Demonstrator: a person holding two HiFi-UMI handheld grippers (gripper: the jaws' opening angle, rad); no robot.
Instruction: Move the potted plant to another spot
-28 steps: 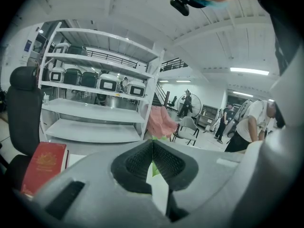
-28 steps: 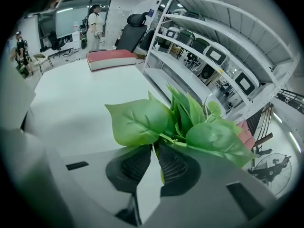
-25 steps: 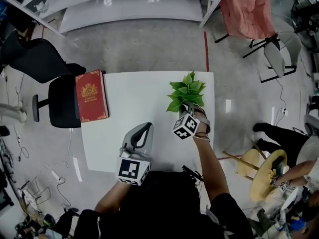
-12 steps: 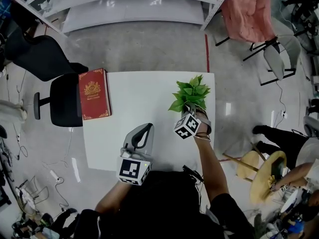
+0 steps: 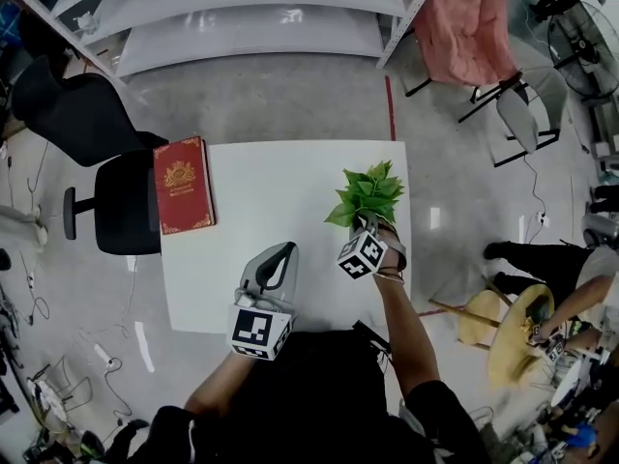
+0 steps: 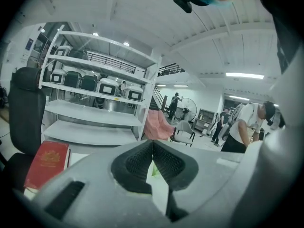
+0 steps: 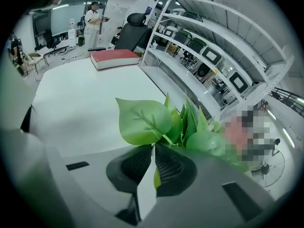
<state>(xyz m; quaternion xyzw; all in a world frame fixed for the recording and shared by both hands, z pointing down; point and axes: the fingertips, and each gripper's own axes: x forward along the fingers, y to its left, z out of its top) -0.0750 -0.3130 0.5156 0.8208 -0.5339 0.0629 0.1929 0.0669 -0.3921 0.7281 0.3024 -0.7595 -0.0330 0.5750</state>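
The potted plant (image 5: 367, 193) shows as a bunch of green leaves near the right edge of the white table (image 5: 271, 191); its pot is hidden under the leaves and the gripper. My right gripper (image 5: 366, 222) is shut on the plant from the near side. In the right gripper view the jaws of that gripper (image 7: 153, 151) meet at the base of the leaves (image 7: 156, 122), with a leaf pinched between them. My left gripper (image 5: 280, 251) hovers over the table's front part, shut and holding nothing; its jaw tips touch in the left gripper view (image 6: 152, 144).
A red book (image 5: 182, 184) lies along the table's left edge. A black office chair (image 5: 116, 196) stands just left of it. Metal shelves (image 5: 251, 17) run beyond the table. A pink-draped chair (image 5: 474, 27), a yellow stool (image 5: 517, 332) and a person (image 5: 542, 269) are to the right.
The right gripper and the plant have come slightly toward me over the table. The left gripper has stayed in place, shut.
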